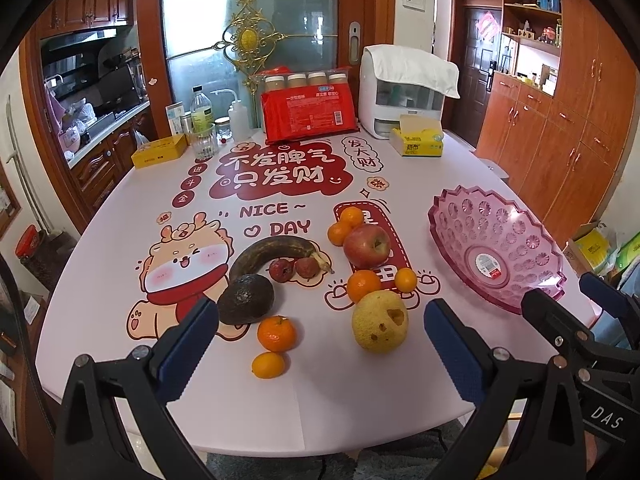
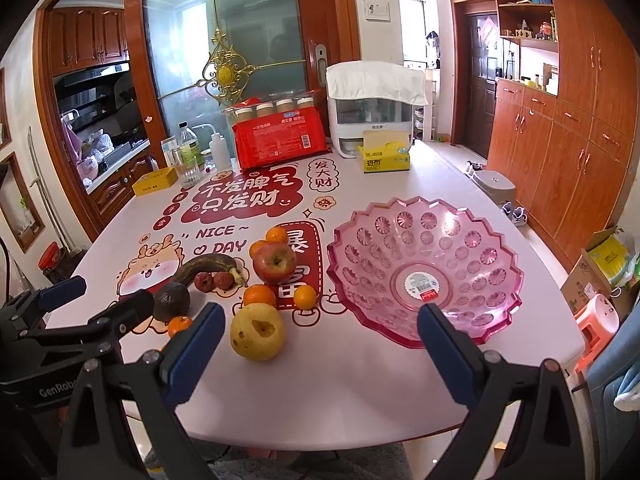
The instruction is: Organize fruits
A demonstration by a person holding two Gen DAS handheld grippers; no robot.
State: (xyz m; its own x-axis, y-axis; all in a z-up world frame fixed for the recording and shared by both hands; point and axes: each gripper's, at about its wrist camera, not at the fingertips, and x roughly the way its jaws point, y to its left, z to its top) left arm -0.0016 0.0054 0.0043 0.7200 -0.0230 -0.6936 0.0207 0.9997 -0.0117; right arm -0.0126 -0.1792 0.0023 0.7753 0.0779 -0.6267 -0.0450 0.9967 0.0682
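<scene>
Fruit lies loose on the pink table: a yellow pear (image 1: 380, 321) (image 2: 258, 331), a red apple (image 1: 367, 245) (image 2: 275, 263), a dark banana (image 1: 276, 253) (image 2: 206, 266), an avocado (image 1: 246, 299) (image 2: 171, 301), two red lychees (image 1: 294, 269) and several small oranges (image 1: 277, 333). An empty pink plastic fruit bowl (image 1: 496, 252) (image 2: 424, 270) stands to their right. My left gripper (image 1: 320, 344) is open and empty above the near table edge, in front of the fruit. My right gripper (image 2: 320, 348) is open and empty, between the pear and the bowl.
At the back stand a red packet (image 1: 310, 110), a white appliance (image 1: 404, 92), a tissue box (image 1: 418, 140), a yellow tin (image 1: 160, 154), bottles and a glass (image 1: 204, 140). Wooden cabinets (image 2: 568, 152) line the right wall. Boxes and a stool (image 2: 600, 320) sit on the floor.
</scene>
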